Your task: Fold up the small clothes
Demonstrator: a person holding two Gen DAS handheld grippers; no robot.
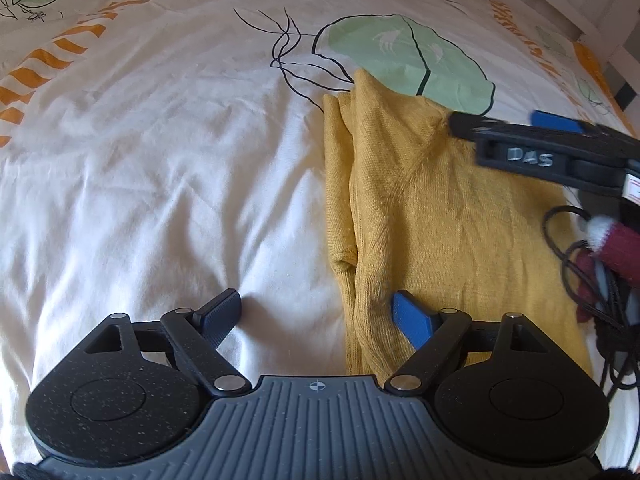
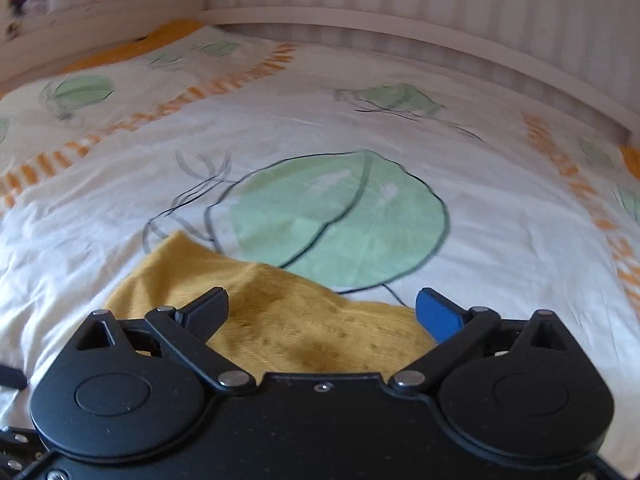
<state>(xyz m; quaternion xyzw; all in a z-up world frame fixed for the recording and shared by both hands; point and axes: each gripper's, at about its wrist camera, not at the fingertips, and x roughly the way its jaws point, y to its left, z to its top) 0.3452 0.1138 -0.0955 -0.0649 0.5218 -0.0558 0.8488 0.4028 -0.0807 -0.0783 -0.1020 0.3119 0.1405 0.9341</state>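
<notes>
A mustard-yellow knit garment [image 1: 440, 216] lies partly folded on a white bedsheet [image 1: 160, 160], with a sleeve folded along its left edge. My left gripper [image 1: 316, 310] is open and empty, low over the garment's near left edge, its blue finger [image 1: 412, 320] over the knit. My right gripper [image 2: 322, 306] is open and empty above the garment's far end [image 2: 288, 320]. It also shows in the left wrist view [image 1: 520, 136] at the garment's upper right.
The sheet carries a green leaf print [image 1: 412, 60] and orange stripes [image 1: 60, 48]. A white slatted headboard [image 2: 400, 12] stands behind the bed. Black cables and a dark red sleeve [image 1: 612, 248] hang at the right.
</notes>
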